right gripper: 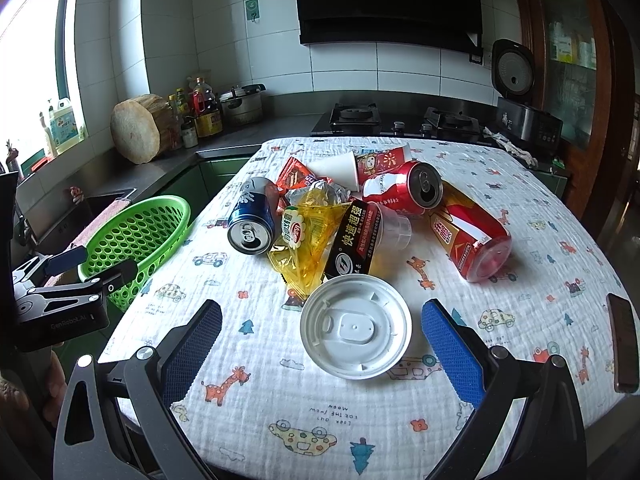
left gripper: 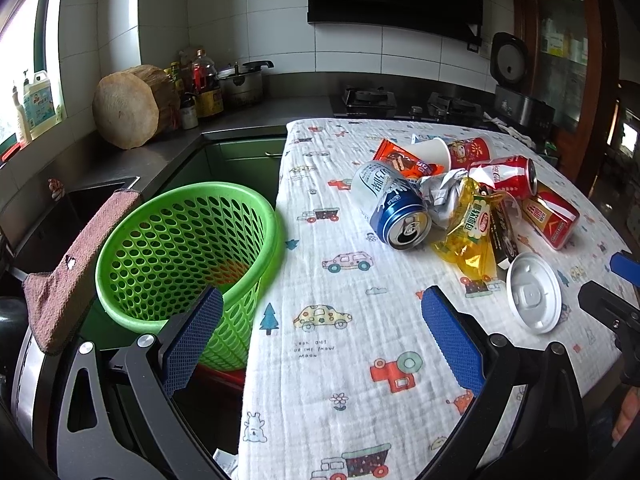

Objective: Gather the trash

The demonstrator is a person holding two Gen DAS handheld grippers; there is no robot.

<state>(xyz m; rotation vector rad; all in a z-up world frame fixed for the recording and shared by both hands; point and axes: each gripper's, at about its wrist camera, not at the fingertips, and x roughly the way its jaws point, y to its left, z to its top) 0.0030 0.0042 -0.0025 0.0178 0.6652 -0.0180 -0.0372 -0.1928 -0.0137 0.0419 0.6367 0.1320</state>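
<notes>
- Trash is all on the table yet: the round white plastic lid (right gripper: 356,326) lies just ahead between my right claw (right gripper: 322,346) fingers, cans and wrappers beyond it.
- Both my claws stand wide open, gripping nothing.
- The green perforated plastic basket (left gripper: 188,256) ahead-left of my left claw (left gripper: 322,344) looks empty; everything remains.

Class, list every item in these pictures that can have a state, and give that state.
left gripper: open, empty
right gripper: open, empty
green basket: upright, no trash visible inside
blue can: opened, on its side
red can: opened, on its side
white lid: off any cup, flat on cloth
</notes>
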